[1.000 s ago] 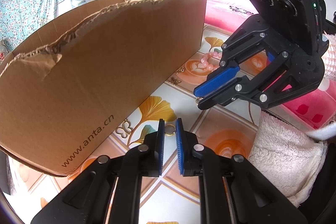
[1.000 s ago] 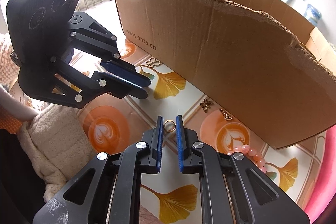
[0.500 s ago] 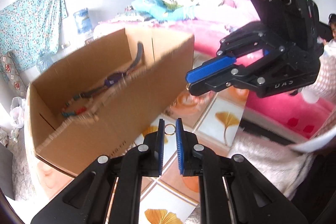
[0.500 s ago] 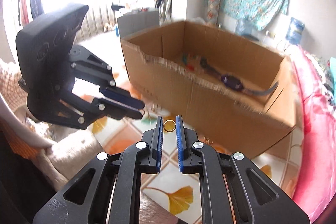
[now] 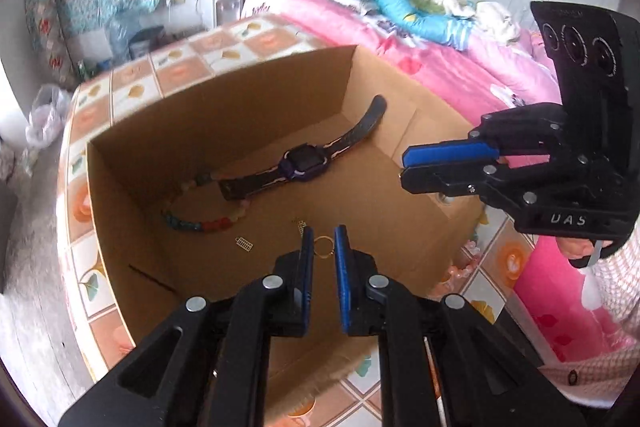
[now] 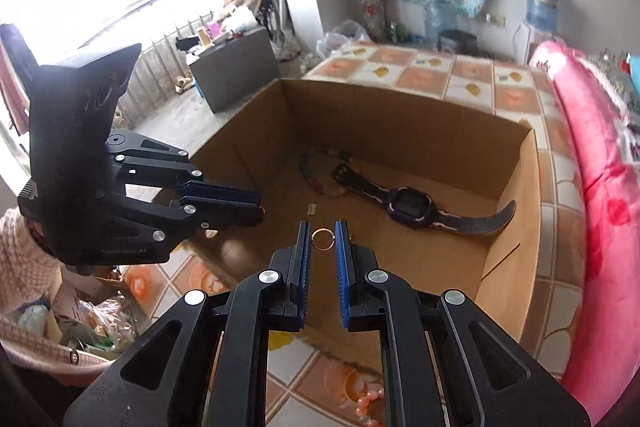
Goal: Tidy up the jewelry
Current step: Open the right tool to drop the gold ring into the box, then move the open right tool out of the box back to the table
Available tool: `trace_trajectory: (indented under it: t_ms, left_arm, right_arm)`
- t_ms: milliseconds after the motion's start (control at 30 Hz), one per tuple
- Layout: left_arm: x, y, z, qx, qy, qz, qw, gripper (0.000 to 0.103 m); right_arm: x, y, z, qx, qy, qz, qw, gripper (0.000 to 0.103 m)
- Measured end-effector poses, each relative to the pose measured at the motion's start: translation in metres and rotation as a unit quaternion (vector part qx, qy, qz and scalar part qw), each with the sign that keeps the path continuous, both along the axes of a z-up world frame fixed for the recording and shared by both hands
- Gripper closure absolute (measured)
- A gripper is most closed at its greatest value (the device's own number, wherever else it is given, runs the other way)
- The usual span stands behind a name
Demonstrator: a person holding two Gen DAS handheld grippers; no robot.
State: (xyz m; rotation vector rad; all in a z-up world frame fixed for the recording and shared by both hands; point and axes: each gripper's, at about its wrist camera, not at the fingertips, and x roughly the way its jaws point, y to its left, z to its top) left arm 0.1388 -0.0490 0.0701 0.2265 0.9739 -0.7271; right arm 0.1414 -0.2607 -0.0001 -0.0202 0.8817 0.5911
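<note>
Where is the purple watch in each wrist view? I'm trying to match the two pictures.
Left wrist view: the purple watch lies on the floor of the cardboard box, just above centre.
Right wrist view: the watch lies right of centre, in the same box.
Shared landmark: the beaded bracelet beside its strap.

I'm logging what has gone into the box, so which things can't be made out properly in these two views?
- Small gold pieces on the cardboard box floor: too small to identify, both views.
- Bead bracelet: blurred in the right wrist view; its far part lies behind the watch strap.
- Pink beads outside the box: mostly covered by the right gripper.
- Box's near wall: hidden behind the left gripper, left wrist view.
</note>
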Motion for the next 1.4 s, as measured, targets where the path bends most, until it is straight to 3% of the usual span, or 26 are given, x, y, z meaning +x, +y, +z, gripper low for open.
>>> trace_trajectory:
  t_ms: [167,300,400,600,733,900,1100,1300,1400]
  left_arm:
    - [0.029,-0.006,-0.018,0.035,0.042,0.018,0.9983,0.093]
    - [0.039,-0.005,-0.023,0.036,0.071,0.035,0.9962,0.092]
    - [0.045,-0.004,-0.025,0.040,0.071,0.048,0.9955,0.084]
    - [0.043,-0.002,-0.024,0.035,0.069,0.051,0.9957,0.083]
    - [0.036,0.003,-0.015,0.030,0.042,0.052,0.9973,0.083]
    - [0.006,0.020,0.010,-0.018,-0.023,0.044,0.9986,0.083]
    - [-0.067,0.052,0.025,-0.094,-0.112,0.012,0.9893,0.080]
    - [-0.125,0.062,0.006,-0.138,-0.110,-0.023,0.9840,0.080]
    - [-0.137,0.051,-0.015,-0.112,-0.101,-0.022,0.9883,0.080]
  right_arm:
    - [0.031,0.003,-0.010,-0.009,0.053,-0.019,0.998,0.091]
    - [0.043,0.002,-0.013,-0.002,0.057,-0.024,0.998,0.087]
    - [0.045,0.000,-0.011,0.005,0.050,-0.028,0.998,0.083]
    - [0.035,-0.009,-0.003,0.018,0.037,-0.040,0.998,0.083]
    - [0.020,-0.020,0.006,0.037,0.021,-0.050,0.998,0.083]
    - [-0.015,-0.035,0.020,0.092,-0.014,-0.046,0.995,0.081]
    - [-0.076,-0.033,0.022,0.123,-0.061,-0.016,0.990,0.080]
    - [-0.117,-0.018,-0.017,0.143,-0.028,-0.015,0.989,0.080]
    - [-0.124,-0.008,-0.043,0.141,0.003,-0.033,0.989,0.080]
